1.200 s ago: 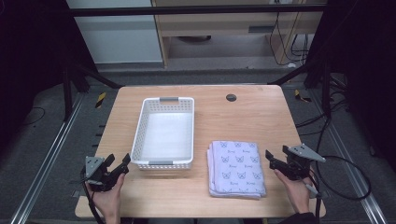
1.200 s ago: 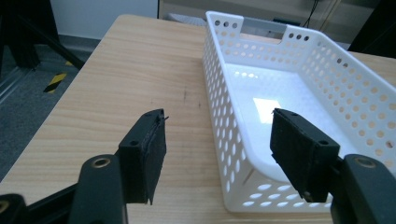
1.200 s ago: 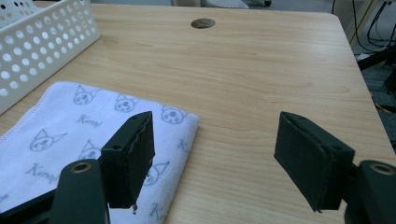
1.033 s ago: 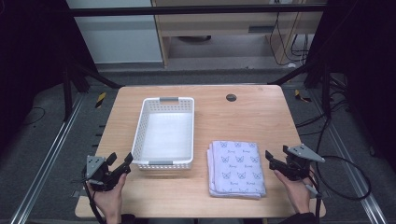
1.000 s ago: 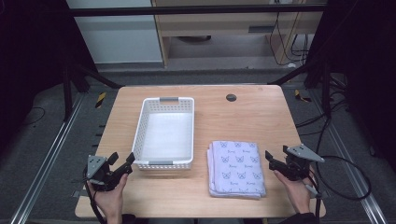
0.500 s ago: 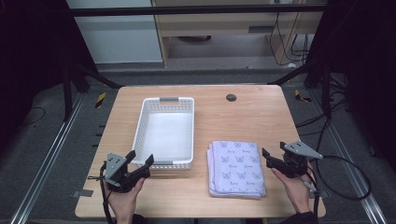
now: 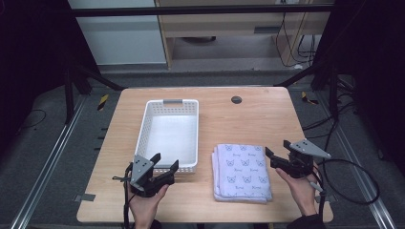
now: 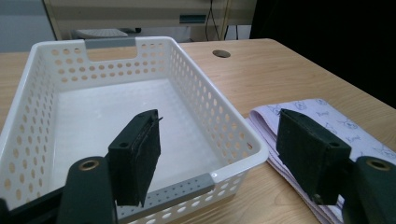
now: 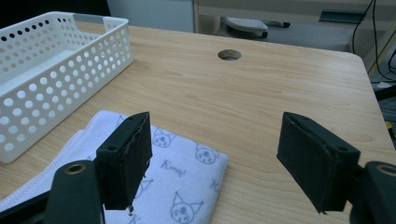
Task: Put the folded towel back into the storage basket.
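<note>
- The left tongs are hanging near the front edge of the tabletop, a little left of its middle, with the jaws standing wide apart and nothing between them.
- In the left gripper view these jaws are framing the near right corner of the white basket, so I judge that the person is bringing this hand to the side of the basket that faces the cloth.
- The right tongs are waiting near the right edge of the tabletop, also wide and empty; their jaws are pointing toward the folded cloth.
- In the right gripper view, the left jaw is standing over the near corner of the folded cloth and the right jaw over bare wood, so the corner is lying partly inside the gap, but the pads are not pressing it.
- The cloth, pale with small cat faces, is lying flat and squarely folded near the front edge, in the right half, just beside the basket but apart from it; probably it is folded so that it can go into the basket as one piece.
- The basket is sitting empty with its long side running from the front toward the back edge, just in front of the left tongs; its open top is giving free way for the cloth.
- At the back edge, a round cable hole is lying far from both hands.
</note>
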Tool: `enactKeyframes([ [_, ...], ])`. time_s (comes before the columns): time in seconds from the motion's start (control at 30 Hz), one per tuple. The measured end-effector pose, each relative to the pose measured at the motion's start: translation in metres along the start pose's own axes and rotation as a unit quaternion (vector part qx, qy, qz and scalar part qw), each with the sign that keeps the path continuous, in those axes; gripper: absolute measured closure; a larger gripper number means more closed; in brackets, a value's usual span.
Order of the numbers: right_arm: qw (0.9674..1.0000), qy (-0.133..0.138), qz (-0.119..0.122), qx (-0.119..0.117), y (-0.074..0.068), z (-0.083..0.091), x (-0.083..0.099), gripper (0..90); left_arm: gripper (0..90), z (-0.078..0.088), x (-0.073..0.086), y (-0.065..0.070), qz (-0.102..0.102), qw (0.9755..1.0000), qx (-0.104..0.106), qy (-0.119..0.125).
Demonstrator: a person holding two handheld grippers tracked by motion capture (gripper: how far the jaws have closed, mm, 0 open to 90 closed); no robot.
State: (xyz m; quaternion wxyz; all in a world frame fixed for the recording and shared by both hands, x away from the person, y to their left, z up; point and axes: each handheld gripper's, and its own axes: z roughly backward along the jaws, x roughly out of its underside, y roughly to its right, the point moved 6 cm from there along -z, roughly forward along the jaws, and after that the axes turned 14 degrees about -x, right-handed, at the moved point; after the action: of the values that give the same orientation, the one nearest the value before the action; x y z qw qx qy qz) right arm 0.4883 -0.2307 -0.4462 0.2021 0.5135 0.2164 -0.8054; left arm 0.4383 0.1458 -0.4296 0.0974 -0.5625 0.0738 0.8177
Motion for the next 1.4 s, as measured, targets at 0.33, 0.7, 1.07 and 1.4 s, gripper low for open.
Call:
enactKeyframes([
  [0.33,0.9999,0.003,0.002,-0.011,-0.007,-0.002,-0.013,26.4,30.5,0.0,-0.006,0.019,-0.016,0.9997,0.017,0.0],
  [0.7,0.9997,-0.002,0.002,-0.023,-0.014,-0.01,-0.016,26.6,32.0,-0.01,-0.001,0.049,-0.041,0.9979,0.046,-0.016],
  [1.07,0.9997,-0.008,0.002,-0.023,-0.011,-0.007,-0.011,26.0,32.7,-0.017,0.009,0.081,-0.065,0.9948,0.073,-0.03],
  [1.4,0.9997,-0.014,-0.001,-0.019,-0.005,-0.005,-0.005,25.5,33.9,-0.023,0.02,0.101,-0.076,0.9923,0.086,-0.047],
])
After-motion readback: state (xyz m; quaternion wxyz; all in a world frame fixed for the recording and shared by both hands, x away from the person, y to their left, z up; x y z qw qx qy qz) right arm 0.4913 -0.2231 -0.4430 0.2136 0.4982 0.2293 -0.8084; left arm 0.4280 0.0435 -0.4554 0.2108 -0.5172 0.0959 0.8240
